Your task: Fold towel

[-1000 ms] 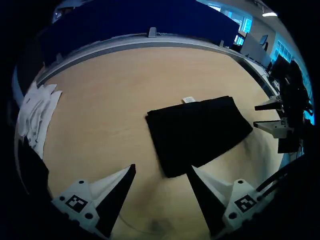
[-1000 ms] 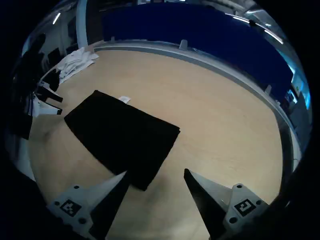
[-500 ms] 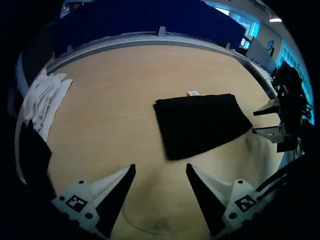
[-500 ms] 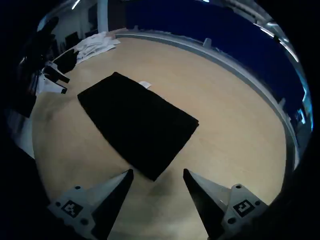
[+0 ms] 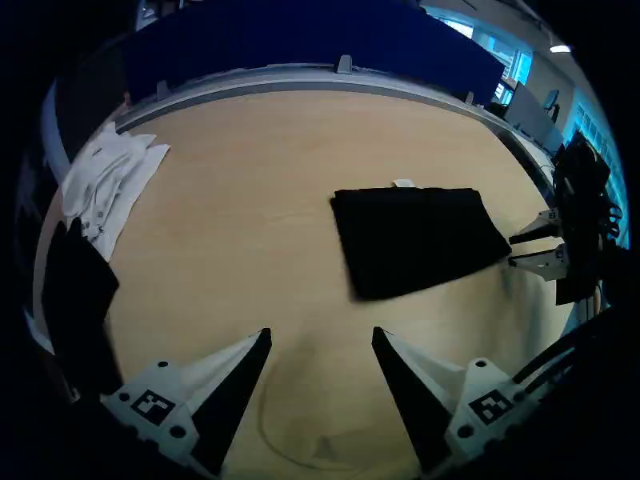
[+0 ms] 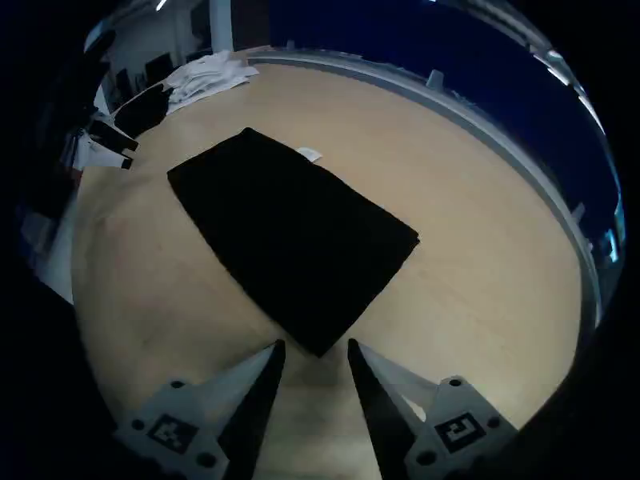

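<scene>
On the pale wooden counter (image 5: 240, 200) the black towel (image 5: 416, 240) lies flat as a tidy rectangle. It looks as if it is already folded down some way, and a small white tag (image 5: 402, 183) peeps out at its far edge. The right claw (image 6: 315, 346) sits low at one corner of the towel with its fingers drawn in to a narrow gap. Nothing is between them, and the corner's tip lies just ahead of them. The left claw (image 5: 320, 334) hangs well back from the towel's opposite end, spread wide and empty. A heap of white cloths (image 5: 108, 180) lies far off from the towel on that same side.

To my eye the worry is that corner. If the right claw closes where it is, it may catch only the top layer, and the stack would peel open rather than fold over. It could also nip so little cloth that the corner slips free on the lift. Coming in too low, the fingers could scrape the counter and shove the corner into a wrinkle.

The left claw is too far from the towel to pin or share the load. A pull from one corner alone would likely drag the whole towel across the smooth top, or swing it round and leave a skewed fold. The cloth is so dark that I cannot make out its layers at that corner.
</scene>
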